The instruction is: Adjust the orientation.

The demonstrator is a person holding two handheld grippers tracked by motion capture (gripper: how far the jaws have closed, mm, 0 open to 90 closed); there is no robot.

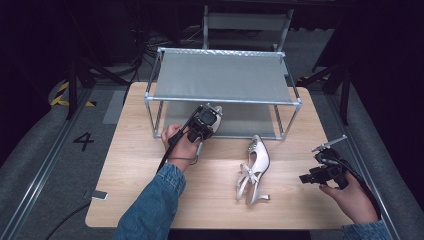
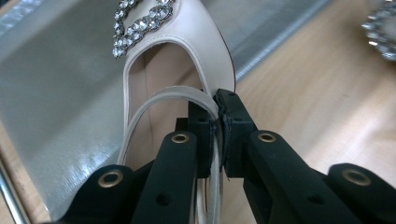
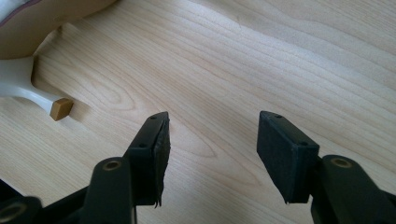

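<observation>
The pale wooden bench [image 1: 150, 165] has a smooth, matt top with fine grain lines, and the silver metal-tube rack [image 1: 222, 100] on it carries shelves of grey woven cloth with a faint sheen. Both cream satin high-heeled shoes — the one lying on the bench [image 1: 254, 172] and the one held at the rack [image 2: 187, 51] — look smooth and softly glossy, with sparkling faceted stones at the toe, and the lying shoe's heel ends in a tan tip. The black plastic left tongs [image 2: 218, 135] and black plastic right tongs [image 3: 212, 154] are matt, with rougher rubbery pads, and the person's sleeve [image 1: 152, 205] is blue denim.
</observation>
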